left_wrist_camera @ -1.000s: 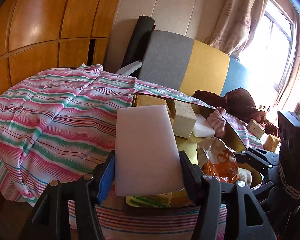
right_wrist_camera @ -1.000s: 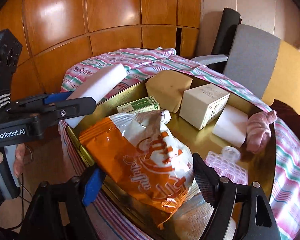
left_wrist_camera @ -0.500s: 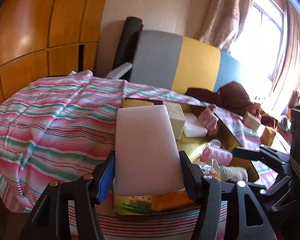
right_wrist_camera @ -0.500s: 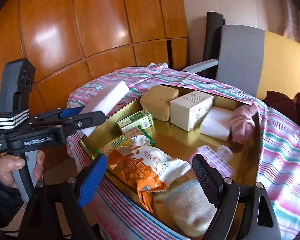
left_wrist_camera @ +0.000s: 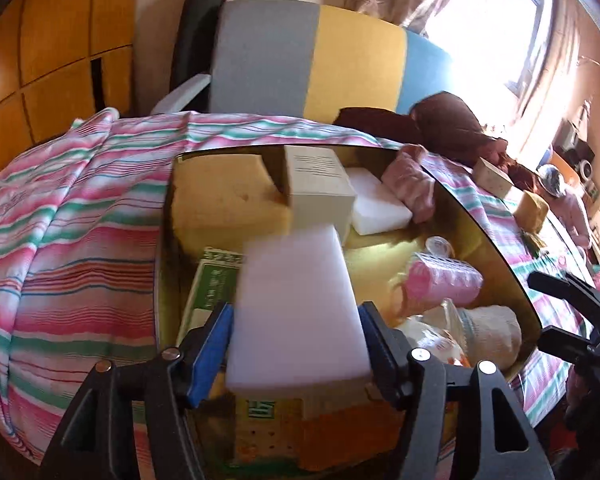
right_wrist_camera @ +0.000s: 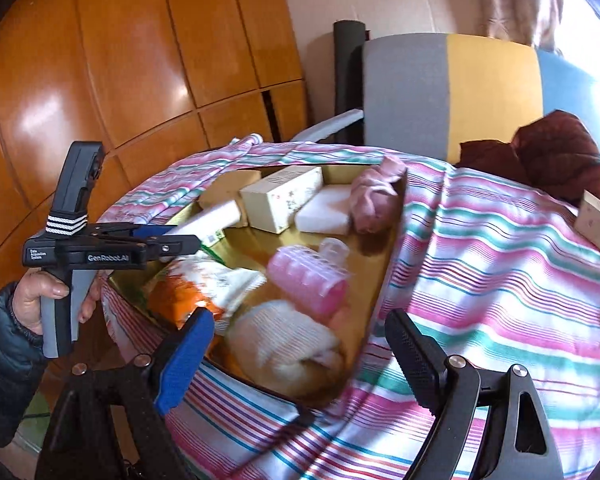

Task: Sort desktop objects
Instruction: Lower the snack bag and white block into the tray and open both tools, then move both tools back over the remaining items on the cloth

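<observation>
Left wrist view: your left gripper [left_wrist_camera: 296,344] has its jaws clamped on a white foam block [left_wrist_camera: 298,312], one finger pressed against each long side, and the block sits above the near end of the gold tray [left_wrist_camera: 496,240]. The tray rests on a pink, green and white striped cloth [left_wrist_camera: 72,248]. Inside it, at the far left, lies a yellow sponge [left_wrist_camera: 224,196], with a cream box [left_wrist_camera: 320,192] just to its right and a second white block [left_wrist_camera: 376,208] beside that. A pink cloth bundle [left_wrist_camera: 412,188] leans on the far right rim. A green and white carton [left_wrist_camera: 212,288] lies to the left of the held block, partly hidden by it. A pink hair roller [left_wrist_camera: 444,280] and a whitish bundle [left_wrist_camera: 496,332] sit at the near right. Your right gripper [left_wrist_camera: 568,320] shows at the right edge.

Right wrist view: your right gripper [right_wrist_camera: 300,352] has its jaws spread wide with nothing between them, hovering over the near right corner of the tray [right_wrist_camera: 380,276]. An orange and white snack bag [right_wrist_camera: 192,292] lies at the near left of the tray. At the left, a hand [right_wrist_camera: 40,300] holds the left gripper [right_wrist_camera: 172,236], with the foam block [right_wrist_camera: 208,216] in its fingers over the tray's left side.
</observation>
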